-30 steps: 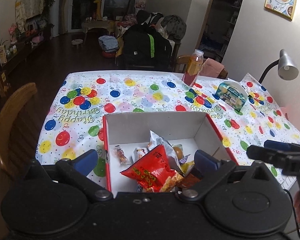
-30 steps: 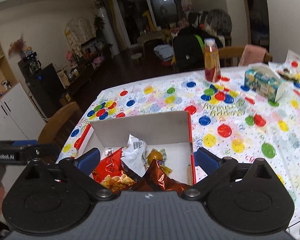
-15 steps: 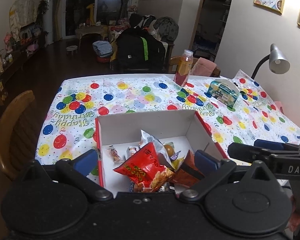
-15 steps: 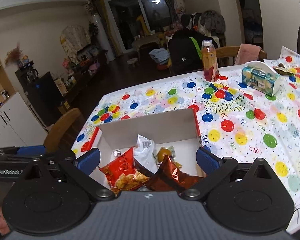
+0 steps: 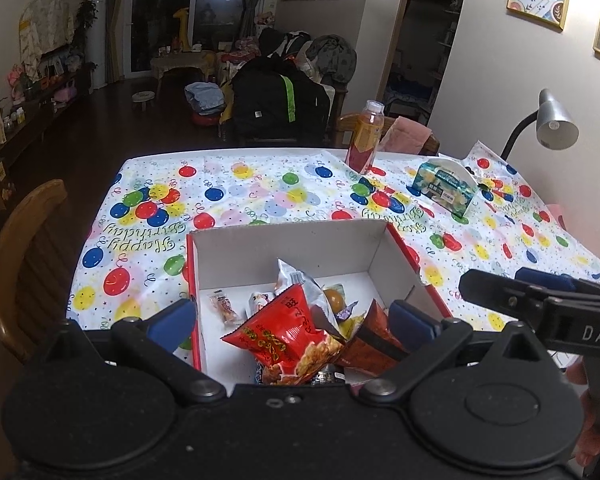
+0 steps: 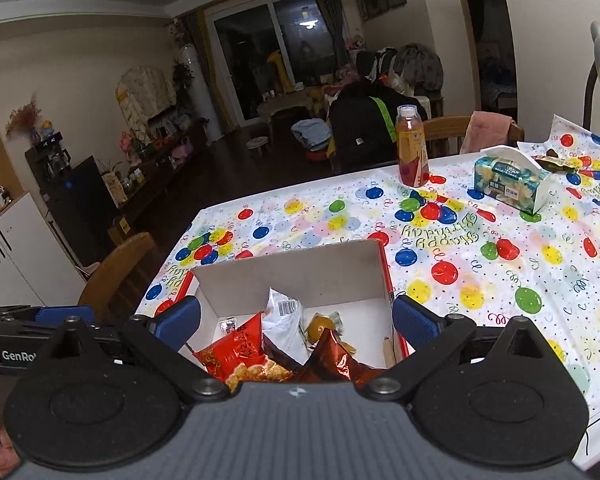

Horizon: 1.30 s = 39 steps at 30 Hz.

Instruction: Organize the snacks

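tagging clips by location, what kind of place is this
Most likely a home dining and living room: a table under a birthday balloon tablecloth, a wooden chair, and a red snack box on it.

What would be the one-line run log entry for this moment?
left claw: open | right claw: open | snacks: in box | nothing gripped

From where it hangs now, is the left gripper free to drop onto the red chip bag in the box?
Probably yes. The left gripper is open and sits above the open-topped box, with the red chip bag lying on top of the pile between its fingers. Nothing covers it; the right gripper hovers close alongside, so watch for crowding.
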Motion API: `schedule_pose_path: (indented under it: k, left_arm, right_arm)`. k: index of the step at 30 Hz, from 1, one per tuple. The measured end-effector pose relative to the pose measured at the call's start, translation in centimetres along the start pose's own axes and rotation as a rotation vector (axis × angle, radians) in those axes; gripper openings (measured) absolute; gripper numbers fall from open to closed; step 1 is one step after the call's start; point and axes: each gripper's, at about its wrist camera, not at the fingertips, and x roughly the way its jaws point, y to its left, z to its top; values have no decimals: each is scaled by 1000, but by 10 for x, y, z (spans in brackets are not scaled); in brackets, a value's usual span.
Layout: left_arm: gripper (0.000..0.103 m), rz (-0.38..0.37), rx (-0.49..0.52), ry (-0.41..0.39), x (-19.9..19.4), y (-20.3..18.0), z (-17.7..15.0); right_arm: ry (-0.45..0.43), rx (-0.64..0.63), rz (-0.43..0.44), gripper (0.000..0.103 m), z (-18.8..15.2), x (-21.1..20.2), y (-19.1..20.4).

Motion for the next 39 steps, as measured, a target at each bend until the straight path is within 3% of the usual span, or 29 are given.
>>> schedule_pose_path:
  k: [19,39]
  left_arm:
    - [102,13,-3,-60,-15,-1,0]
    - [102,-37,-16,-8,-15,-2,-11]
  right_arm:
    - [4,-2,-13,103,-3,-3,5]
    - [52,22,-67,103,-11,-15,5]
